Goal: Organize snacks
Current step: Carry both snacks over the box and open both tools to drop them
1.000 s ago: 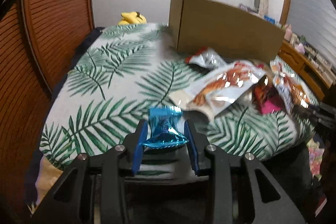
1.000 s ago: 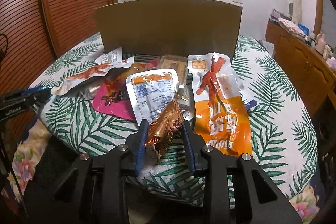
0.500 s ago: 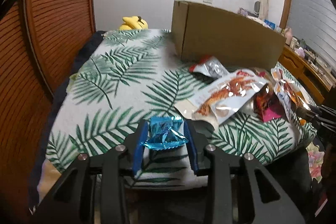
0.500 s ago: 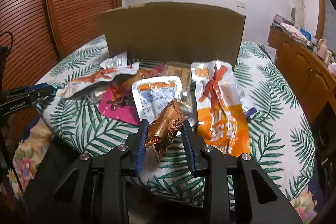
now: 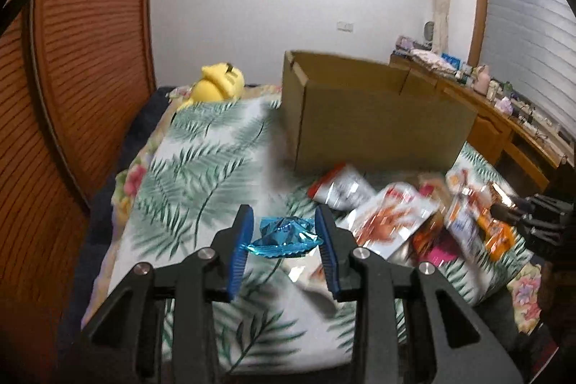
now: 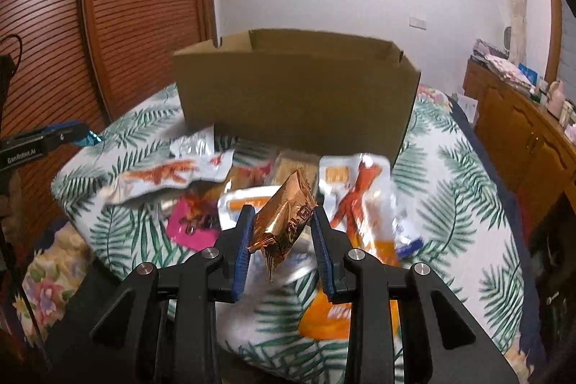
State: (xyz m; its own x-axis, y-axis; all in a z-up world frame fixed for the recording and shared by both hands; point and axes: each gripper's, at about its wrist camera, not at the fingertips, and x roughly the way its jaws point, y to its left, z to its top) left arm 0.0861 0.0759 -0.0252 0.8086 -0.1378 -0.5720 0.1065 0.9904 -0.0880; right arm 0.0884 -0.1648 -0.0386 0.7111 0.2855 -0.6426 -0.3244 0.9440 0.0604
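Note:
My left gripper (image 5: pixel 284 233) is shut on a small blue foil snack (image 5: pixel 282 235), held above the leaf-print bed. My right gripper (image 6: pixel 282 229) is shut on a copper-gold foil snack (image 6: pixel 286 220), held above the snack pile. An open cardboard box (image 5: pixel 374 117) stands on the bed behind the pile; in the right wrist view the box (image 6: pixel 295 96) is straight ahead. Loose snack packets lie in front of it, among them a chicken-feet pouch (image 6: pixel 360 200) and a pink packet (image 6: pixel 192 222). The left gripper shows at the left edge of the right wrist view (image 6: pixel 54 139).
A yellow plush toy (image 5: pixel 216 83) lies at the bed's far end. Slatted wooden doors (image 5: pixel 82 60) stand along the left. A wooden dresser (image 6: pixel 522 132) with clutter runs along the right. The bed's front edge drops to floral bedding (image 6: pixel 46 276).
Both grippers have risen and moved forward toward the box with their snacks still held. The box's open top now shows in both views.

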